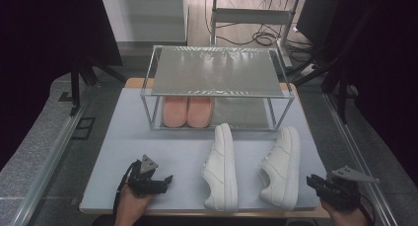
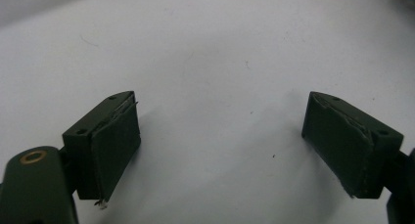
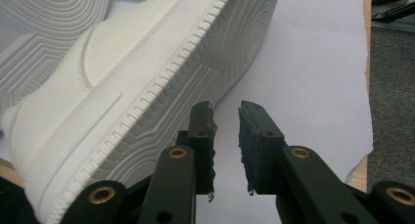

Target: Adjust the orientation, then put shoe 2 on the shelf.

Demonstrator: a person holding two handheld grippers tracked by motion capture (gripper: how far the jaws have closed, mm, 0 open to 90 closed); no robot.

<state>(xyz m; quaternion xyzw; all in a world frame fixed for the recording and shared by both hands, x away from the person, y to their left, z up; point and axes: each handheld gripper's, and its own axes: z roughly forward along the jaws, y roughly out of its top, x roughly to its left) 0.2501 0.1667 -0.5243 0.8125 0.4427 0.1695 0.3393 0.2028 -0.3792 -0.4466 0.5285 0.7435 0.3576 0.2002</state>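
Note:
Two white sneakers lie on their sides at the front of the table, one in the middle [image 1: 222,167] and one to its right [image 1: 282,167]. My left gripper [image 1: 165,181] rests low at the front left, apart from the middle sneaker. In the left gripper view it [image 2: 220,111] stands wide open over bare white table. My right gripper [image 1: 312,180] sits at the front right, just beside the right sneaker's heel. In the right gripper view its jaws [image 3: 226,111] are drawn together with only a thin slit and nothing between them. The ribbed sole of the right sneaker [image 3: 147,77] lies just to their left.
A two-shelf metal rack [image 1: 217,70] stands at the back of the white mat [image 1: 162,147]. A pair of pink slippers [image 1: 187,111] sits on the left of its lower shelf. The mat's right edge [image 3: 364,111] and the table's rim lie close to my right gripper.

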